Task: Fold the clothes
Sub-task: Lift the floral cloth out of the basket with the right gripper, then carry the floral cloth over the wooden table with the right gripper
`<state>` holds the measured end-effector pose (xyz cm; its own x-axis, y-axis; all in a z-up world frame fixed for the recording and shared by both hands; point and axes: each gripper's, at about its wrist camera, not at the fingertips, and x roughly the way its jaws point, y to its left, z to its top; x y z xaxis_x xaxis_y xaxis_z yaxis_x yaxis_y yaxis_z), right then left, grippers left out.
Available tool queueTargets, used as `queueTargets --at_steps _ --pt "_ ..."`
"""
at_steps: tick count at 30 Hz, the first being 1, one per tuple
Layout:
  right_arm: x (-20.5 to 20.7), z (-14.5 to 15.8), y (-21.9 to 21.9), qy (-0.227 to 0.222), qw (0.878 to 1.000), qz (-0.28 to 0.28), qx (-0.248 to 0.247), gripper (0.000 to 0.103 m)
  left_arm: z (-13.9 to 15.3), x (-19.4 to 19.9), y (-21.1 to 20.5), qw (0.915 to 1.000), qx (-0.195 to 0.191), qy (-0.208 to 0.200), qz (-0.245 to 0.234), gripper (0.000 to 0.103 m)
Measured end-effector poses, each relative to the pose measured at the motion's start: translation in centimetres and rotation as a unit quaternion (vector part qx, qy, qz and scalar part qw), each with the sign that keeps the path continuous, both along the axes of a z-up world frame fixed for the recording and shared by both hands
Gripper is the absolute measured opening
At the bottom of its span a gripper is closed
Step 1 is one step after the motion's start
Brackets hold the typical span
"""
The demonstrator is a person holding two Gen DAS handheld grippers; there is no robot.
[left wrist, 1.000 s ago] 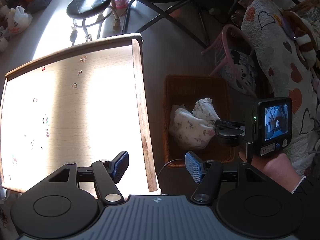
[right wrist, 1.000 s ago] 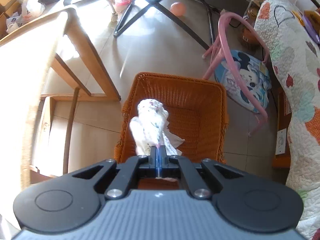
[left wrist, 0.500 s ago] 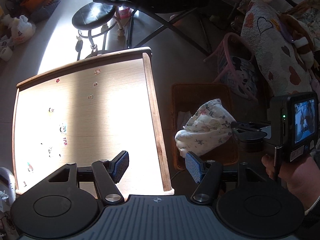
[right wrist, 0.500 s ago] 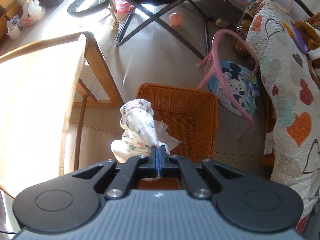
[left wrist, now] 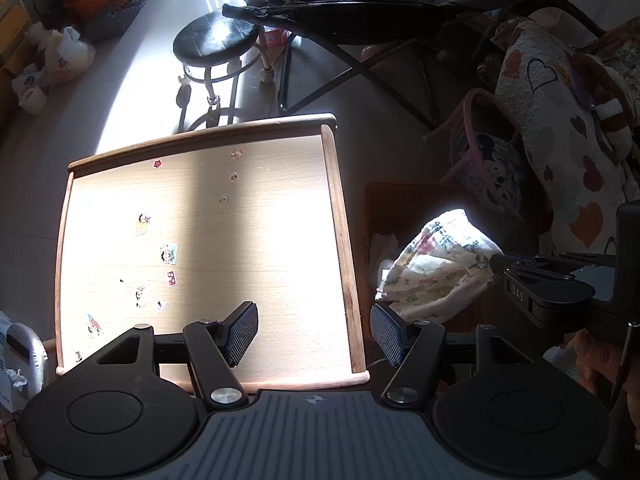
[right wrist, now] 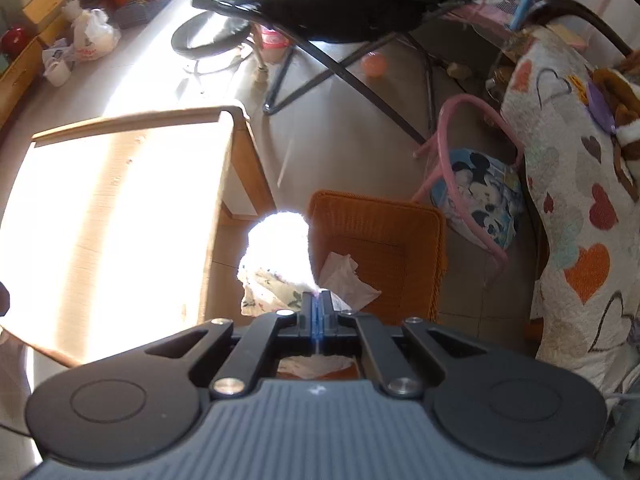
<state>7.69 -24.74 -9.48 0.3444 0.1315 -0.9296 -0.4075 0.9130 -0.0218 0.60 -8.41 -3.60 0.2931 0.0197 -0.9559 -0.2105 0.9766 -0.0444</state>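
Left wrist view: left gripper (left wrist: 314, 334) spread wide, nothing between the pads, poised over the right edge of the wooden table (left wrist: 340, 216) dotted with stickers (left wrist: 168, 254). Floral garment (left wrist: 436, 268) hung bunched in the air to the right, above the dim wicker basket (left wrist: 416, 196), pinched at one end by the right gripper (left wrist: 500, 266).

Right wrist view: right gripper (right wrist: 317, 300) clenched tight on the floral garment (right wrist: 276, 280), sunlit top blown white, dangling between table (right wrist: 236, 160) and basket (right wrist: 436, 232). White cloth (right wrist: 344, 280) left lying inside the basket.
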Motion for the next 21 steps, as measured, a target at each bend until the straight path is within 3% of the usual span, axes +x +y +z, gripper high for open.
queueTargets --at_steps 9,21 --pt "0.6 4.2 0.1 -0.011 1.0 0.028 -0.01 0.002 4.7 -0.1 2.7 0.9988 -0.005 -0.021 0.044 0.065" --pt "1.2 7.5 1.6 -0.012 0.999 0.042 -0.017 0.002 9.4 0.6 6.1 0.9981 0.006 -0.034 0.05 0.065"
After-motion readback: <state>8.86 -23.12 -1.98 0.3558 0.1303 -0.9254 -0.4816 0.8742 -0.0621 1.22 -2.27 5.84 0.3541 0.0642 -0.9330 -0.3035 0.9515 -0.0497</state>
